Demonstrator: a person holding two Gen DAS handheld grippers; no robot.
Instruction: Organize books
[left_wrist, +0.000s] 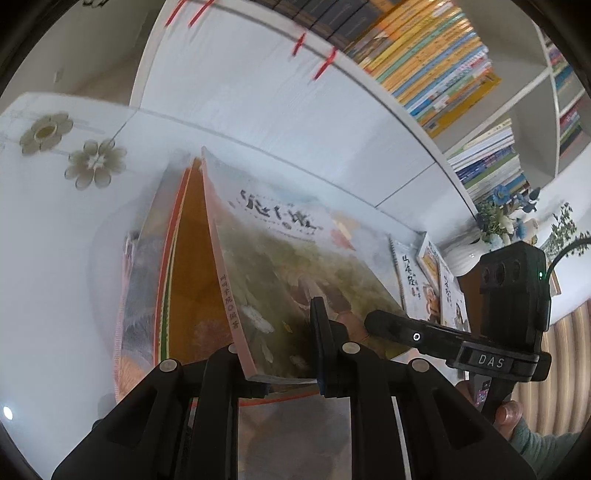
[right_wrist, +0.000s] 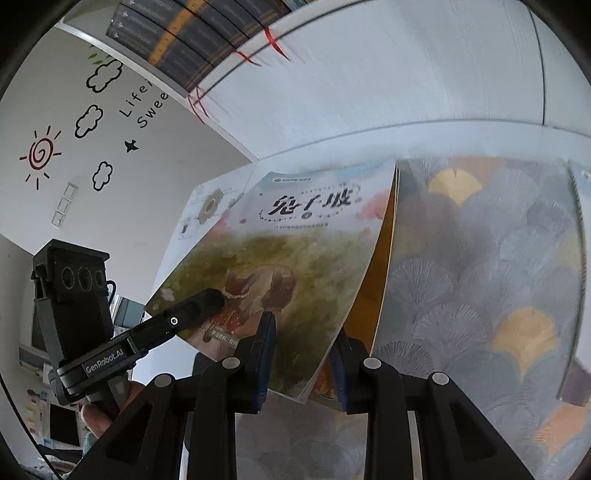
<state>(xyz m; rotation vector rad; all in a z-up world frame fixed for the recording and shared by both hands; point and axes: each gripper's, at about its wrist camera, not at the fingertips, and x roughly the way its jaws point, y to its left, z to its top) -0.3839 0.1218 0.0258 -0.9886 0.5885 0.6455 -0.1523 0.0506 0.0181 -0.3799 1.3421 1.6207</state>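
Gripping the same painted-cover book (left_wrist: 295, 266) from both lower corners, the left gripper (left_wrist: 291, 373) and right gripper (right_wrist: 301, 365) are clenched on it, holding it tilted above the white desk (left_wrist: 55, 258). Next move, likely: lowering it against the fan-patterned books (right_wrist: 480, 277) by the desk's back edge.

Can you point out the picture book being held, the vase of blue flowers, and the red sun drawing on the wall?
picture book (right_wrist: 280, 254): right wrist view, middle of its front cover.
vase of blue flowers (left_wrist: 504, 212): left wrist view, on the blooms.
red sun drawing (right_wrist: 40, 153): right wrist view, on its spiral.
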